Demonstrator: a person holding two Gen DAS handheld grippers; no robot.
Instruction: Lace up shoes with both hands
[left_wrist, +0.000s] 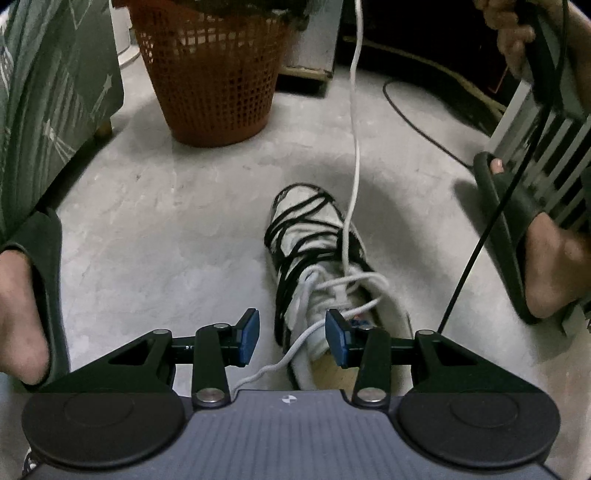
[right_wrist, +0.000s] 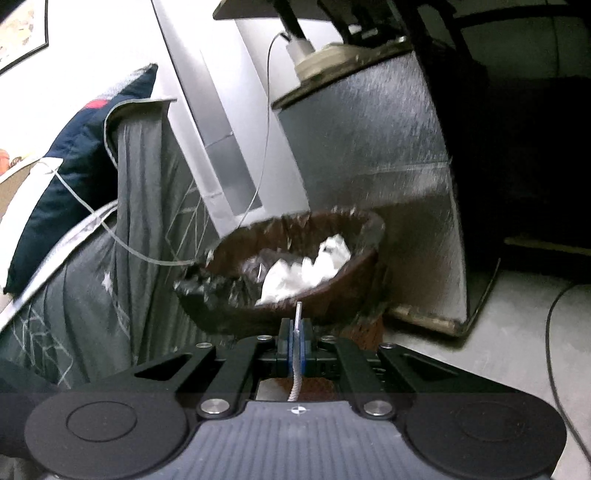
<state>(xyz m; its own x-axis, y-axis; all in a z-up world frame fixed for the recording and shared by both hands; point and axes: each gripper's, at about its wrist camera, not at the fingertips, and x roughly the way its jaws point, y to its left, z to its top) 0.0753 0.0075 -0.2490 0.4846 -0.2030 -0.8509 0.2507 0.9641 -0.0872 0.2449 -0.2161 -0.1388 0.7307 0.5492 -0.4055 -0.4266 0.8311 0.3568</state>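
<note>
Shoe (left_wrist: 321, 269) sits on the concrete floor (left_wrist: 166, 229) btw the person's two sandalled feet, toe pointing away. White lace (left_wrist: 356, 147) is already threaded thru several eyelets w/ crossings over the tongue; one end runs taut, straight up out of frame. Right claw (right_wrist: 296, 341) is clenched on that lace end, aglet poking out past the pads, raised well above the shoe w/ the orange waste basket (left_wrist: 210, 74) behind. Left claw (left_wrist: 291, 338) hangs released just over the collar, jaws apart, the other loose lace end passing btw them unpinched. Judgement: lacing partly done; slack being pulled, upper eyelets and the tie left.
</note>
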